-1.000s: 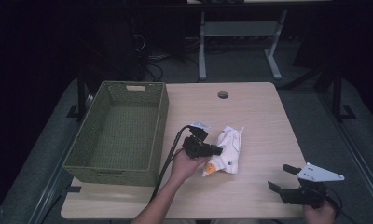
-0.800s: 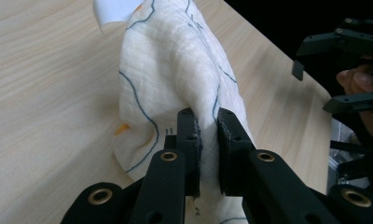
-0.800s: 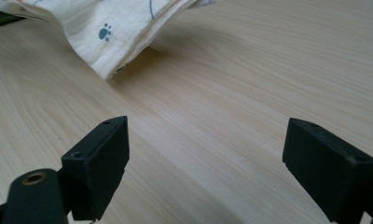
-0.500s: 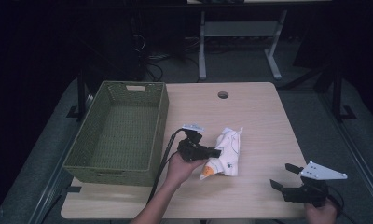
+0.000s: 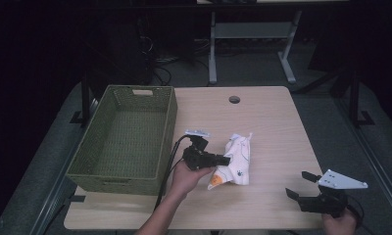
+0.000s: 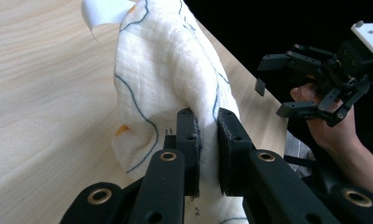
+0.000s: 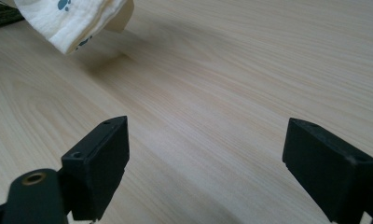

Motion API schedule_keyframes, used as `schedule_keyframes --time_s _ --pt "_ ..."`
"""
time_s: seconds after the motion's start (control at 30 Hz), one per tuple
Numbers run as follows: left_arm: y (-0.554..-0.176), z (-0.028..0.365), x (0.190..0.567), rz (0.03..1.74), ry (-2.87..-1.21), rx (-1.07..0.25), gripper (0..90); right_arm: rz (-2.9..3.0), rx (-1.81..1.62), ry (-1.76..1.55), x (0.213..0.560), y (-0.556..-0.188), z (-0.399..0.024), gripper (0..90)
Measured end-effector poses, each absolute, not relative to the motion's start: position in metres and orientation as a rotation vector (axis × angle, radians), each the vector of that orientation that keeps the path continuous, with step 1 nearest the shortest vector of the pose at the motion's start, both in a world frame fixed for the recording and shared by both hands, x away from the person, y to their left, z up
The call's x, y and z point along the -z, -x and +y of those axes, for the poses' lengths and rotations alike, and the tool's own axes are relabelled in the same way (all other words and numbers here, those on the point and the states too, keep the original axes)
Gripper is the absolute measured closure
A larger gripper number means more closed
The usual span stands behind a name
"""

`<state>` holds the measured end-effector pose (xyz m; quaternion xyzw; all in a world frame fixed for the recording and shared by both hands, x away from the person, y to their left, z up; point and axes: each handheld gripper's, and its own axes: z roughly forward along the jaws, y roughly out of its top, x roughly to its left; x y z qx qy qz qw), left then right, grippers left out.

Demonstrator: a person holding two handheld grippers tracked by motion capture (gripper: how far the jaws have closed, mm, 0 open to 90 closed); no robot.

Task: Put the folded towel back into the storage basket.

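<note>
A white cloth with dark line prints and orange patches lies bunched on the middle of the wooden table. My left gripper comes at it from the left and is shut on a fold of it. The left gripper view shows the cloth pinched between the two pads of the left gripper. In the right gripper view, a corner of the cloth hangs a little above the tabletop. My right gripper stands open near the table's front right corner, with nothing between the jaws of the right gripper.
A green woven basket with nothing in it stands on the left part of the table, close to my left hand. A round cable hole sits near the far edge. Bare tabletop lies between the cloth and the right gripper.
My left gripper and the cloth in it have shifted slightly toward the near left. The right gripper has kept still.
</note>
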<state>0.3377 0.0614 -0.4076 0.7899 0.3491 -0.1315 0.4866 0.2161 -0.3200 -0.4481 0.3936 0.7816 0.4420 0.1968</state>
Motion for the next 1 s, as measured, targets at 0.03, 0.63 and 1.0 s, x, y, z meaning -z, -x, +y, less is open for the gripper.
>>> schedule_keyframes --time_s 0.03,0.63,1.0 --pt "-0.337 0.064 0.405 0.850 -1.919 0.313 81.8 2.188 -1.239 -1.101 0.448 -0.216 -0.320 14.0" --pt "-0.334 0.092 0.372 0.839 -1.883 0.304 81.3 2.194 -1.225 -1.104 0.449 -0.217 -0.320 14.0" --pt "-0.335 0.123 0.346 0.859 -1.812 0.320 81.3 2.193 -1.222 -1.103 0.449 -0.215 -0.319 14.0"
